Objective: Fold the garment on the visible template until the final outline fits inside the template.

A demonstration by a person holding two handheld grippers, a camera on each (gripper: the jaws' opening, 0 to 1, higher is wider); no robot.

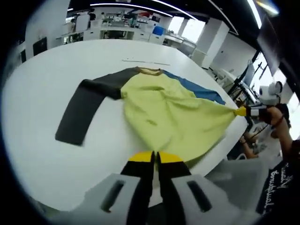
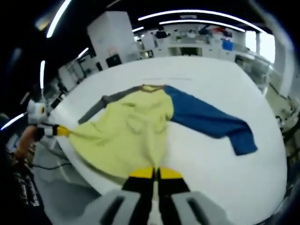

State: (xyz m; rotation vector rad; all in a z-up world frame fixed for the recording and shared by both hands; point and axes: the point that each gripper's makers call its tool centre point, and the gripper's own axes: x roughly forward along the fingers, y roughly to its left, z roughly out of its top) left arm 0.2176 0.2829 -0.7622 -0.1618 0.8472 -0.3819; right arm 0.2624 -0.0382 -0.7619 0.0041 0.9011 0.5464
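Across the middle of the left gripper view, the garment (image 1: 164,112) is seen spread on a white round table (image 1: 42,93), its yellow body running from the collar at upper centre down to the hem at the lower edge. A dark grey sleeve (image 1: 82,110) lies out to the left of the frame and a blue sleeve (image 1: 199,89) to the right; in the right gripper view the blue sleeve (image 2: 211,119) stretches toward the right edge. No template outline can be made out on the table.

The left gripper (image 1: 154,157) is closed on the hem at the bottom centre of its own view, jaws pressed together over the yellow cloth. The right gripper (image 2: 154,172) is likewise clamped on the hem in its own view. Between the two held corners the hem is pulled taut.

The cloth is judged to be light, soft and limp: it is wrinkled across the body and will sag and drape wherever it is not supported. It is not fragile, but it may slide on the smooth tabletop. Hold is best taken at corners and seams, hem or shoulders, so that a straight fold line is kept.
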